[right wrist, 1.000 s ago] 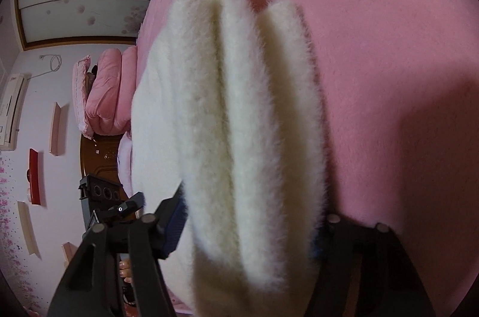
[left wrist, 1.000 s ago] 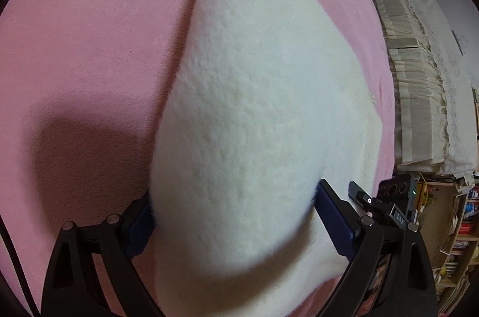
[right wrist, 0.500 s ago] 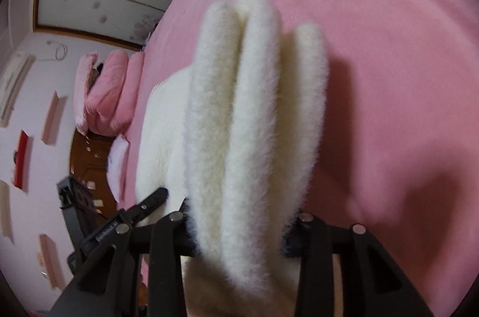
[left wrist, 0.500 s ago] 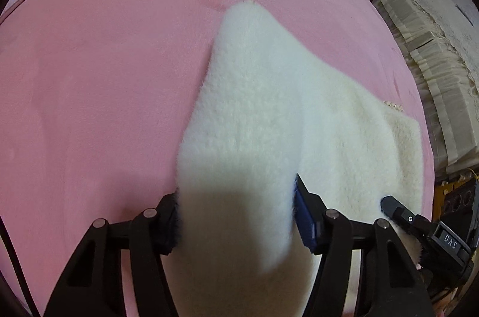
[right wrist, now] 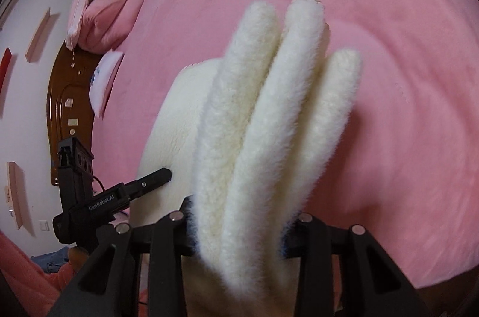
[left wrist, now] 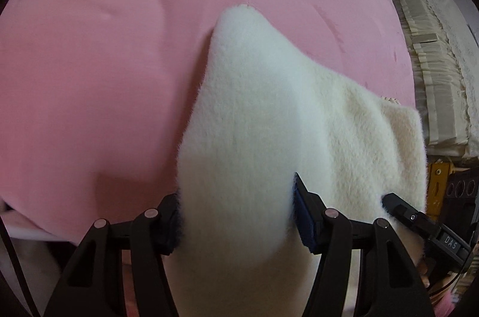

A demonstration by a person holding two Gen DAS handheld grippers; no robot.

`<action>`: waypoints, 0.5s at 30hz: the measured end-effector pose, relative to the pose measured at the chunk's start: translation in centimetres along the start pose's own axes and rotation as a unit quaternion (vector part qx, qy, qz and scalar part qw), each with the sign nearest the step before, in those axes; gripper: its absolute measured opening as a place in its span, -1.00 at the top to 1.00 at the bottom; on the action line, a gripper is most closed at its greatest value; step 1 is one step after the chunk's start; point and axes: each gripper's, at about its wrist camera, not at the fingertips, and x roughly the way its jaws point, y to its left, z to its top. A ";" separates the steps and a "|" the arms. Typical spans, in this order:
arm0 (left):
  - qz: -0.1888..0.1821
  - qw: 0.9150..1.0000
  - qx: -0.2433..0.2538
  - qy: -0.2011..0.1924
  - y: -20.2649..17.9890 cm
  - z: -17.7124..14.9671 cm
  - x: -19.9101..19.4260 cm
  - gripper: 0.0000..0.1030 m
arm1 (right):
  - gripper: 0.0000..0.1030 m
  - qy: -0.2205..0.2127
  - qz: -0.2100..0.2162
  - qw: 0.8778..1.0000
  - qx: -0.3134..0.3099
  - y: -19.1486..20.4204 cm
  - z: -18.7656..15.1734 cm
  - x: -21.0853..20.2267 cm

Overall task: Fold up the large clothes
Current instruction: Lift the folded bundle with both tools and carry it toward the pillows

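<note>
In the left wrist view, you read "DAS" on the right tongs (left wrist: 398, 207) body. In the right wrist view, you read "GenRobot.AI" on the left tongs (right wrist: 161, 174) body.

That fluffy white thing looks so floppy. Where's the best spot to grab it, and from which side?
At its bunched edge, from above, as both grippers do. The white fleece garment is limp, so the left gripper clamps one thick fold and the right gripper pinches three gathered ridges; the rest hangs over the pink bedspread.
</note>
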 end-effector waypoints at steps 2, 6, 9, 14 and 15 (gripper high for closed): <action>0.013 1.000 0.004 -0.009 3.9 1.0 -3.1 -0.15 | 0.32 0.013 0.011 1.000 0.005 3.4 -1.2 1.6; 0.044 0.998 -0.001 -0.034 11.0 3.8 -8.8 -0.14 | 0.32 0.014 0.048 0.999 -0.001 11.4 -2.4 5.9; 0.080 0.994 -0.004 -0.078 15.7 6.5 -13.7 -0.14 | 0.32 0.015 0.086 0.996 -0.031 18.0 -1.5 10.1; 0.138 0.975 -0.002 -0.173 23.5 12.3 -20.6 -0.14 | 0.32 -0.011 0.151 0.984 -0.092 28.9 2.5 17.4; 0.153 0.969 0.002 -0.197 25.3 14.1 -22.1 -0.14 | 0.32 -0.019 0.164 0.981 -0.099 31.0 3.4 19.0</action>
